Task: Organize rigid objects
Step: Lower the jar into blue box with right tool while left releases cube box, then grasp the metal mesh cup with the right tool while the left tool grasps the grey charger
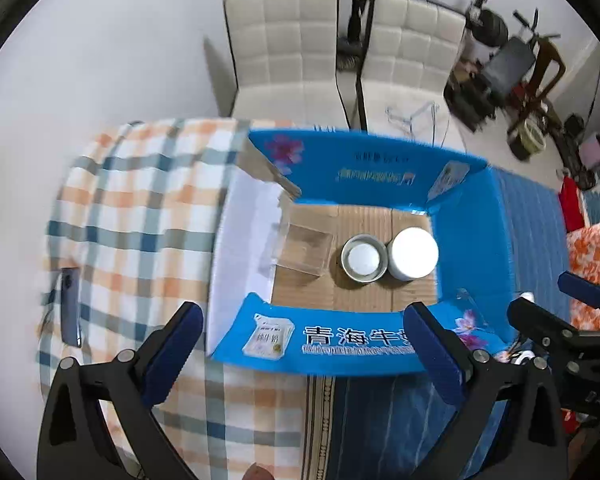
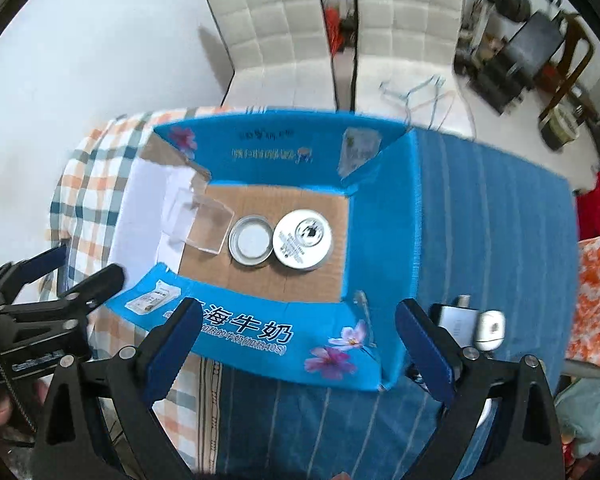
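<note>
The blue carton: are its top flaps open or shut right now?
Open. The blue carton has its flaps spread outward, showing its cardboard floor and three items inside.

The near flap of the blue carton [image 2: 260,332] carries white Chinese characters reading 海牛奶, with 青海牛 legible in the left wrist view, above a smaller line ending in (加热40S). The far flap's print is upside down and too blurred to read. The round white tin [image 2: 302,239] bears tiny unreadable lettering.
</note>
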Demonstrator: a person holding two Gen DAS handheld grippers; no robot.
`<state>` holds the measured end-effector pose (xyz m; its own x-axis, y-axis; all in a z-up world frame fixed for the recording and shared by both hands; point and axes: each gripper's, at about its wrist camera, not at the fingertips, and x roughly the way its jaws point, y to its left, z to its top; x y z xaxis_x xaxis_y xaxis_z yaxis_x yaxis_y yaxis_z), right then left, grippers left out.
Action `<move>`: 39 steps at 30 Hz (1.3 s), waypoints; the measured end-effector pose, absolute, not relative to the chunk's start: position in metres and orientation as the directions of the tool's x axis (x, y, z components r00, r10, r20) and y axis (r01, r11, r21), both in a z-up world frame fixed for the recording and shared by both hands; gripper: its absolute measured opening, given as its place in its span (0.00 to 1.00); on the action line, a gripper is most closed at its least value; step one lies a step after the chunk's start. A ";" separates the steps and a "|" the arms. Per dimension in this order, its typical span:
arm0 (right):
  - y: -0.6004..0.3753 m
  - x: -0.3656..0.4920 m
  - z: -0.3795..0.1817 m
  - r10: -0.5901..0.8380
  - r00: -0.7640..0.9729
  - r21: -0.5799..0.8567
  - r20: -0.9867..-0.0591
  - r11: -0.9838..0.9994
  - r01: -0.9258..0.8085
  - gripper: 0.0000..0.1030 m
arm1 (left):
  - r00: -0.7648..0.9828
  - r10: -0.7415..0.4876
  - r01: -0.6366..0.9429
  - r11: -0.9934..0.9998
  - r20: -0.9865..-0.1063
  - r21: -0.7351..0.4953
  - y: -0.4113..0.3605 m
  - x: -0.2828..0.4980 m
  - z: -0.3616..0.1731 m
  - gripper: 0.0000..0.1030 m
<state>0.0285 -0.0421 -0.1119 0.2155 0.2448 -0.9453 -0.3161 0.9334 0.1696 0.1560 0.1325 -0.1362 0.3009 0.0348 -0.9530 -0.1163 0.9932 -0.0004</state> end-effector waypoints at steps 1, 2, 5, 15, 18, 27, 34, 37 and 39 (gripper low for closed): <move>-0.045 0.022 -0.102 0.241 0.236 0.160 -0.941 0.934 -0.318 0.96 | 0.311 0.040 -0.123 0.992 -0.949 0.002 0.131 0.156 -0.134 1.00; -0.047 0.016 -0.094 0.238 0.252 0.152 -0.938 0.936 -0.317 0.96 | 0.324 0.046 -0.130 0.991 -0.945 0.004 0.131 0.152 -0.125 1.00; -0.057 0.001 -0.070 0.241 0.281 0.150 -0.929 0.939 -0.311 0.96 | 0.367 0.060 -0.143 0.990 -0.928 0.007 0.131 0.139 -0.098 1.00; -0.078 -0.040 0.001 0.304 0.363 0.186 -0.881 0.927 -0.325 0.96 | 0.461 0.051 -0.120 0.993 -0.886 -0.005 0.113 0.113 -0.048 1.00; -0.083 -0.046 0.013 0.319 0.381 0.196 -0.868 0.924 -0.329 0.96 | 0.483 0.053 -0.114 0.993 -0.874 -0.003 0.106 0.109 -0.037 1.00; -0.142 -0.056 0.019 0.327 0.406 0.241 -0.853 0.938 -0.249 0.96 | 0.509 0.022 -0.029 1.000 -0.861 0.008 0.056 0.121 -0.028 1.00; -0.245 -0.062 -0.008 0.251 0.403 0.248 -0.880 0.967 -0.062 0.96 | 0.469 -0.071 0.151 0.989 -0.880 0.001 -0.031 0.149 -0.057 1.00; -0.302 -0.069 -0.030 0.190 0.391 0.227 -0.901 0.972 0.052 0.96 | 0.426 -0.107 0.239 0.971 -0.898 -0.003 -0.075 0.160 -0.082 1.00; -0.341 -0.072 -0.049 0.154 0.369 0.217 -0.916 0.967 0.135 0.96 | 0.398 -0.119 0.291 0.957 -0.910 0.002 -0.104 0.167 -0.102 1.00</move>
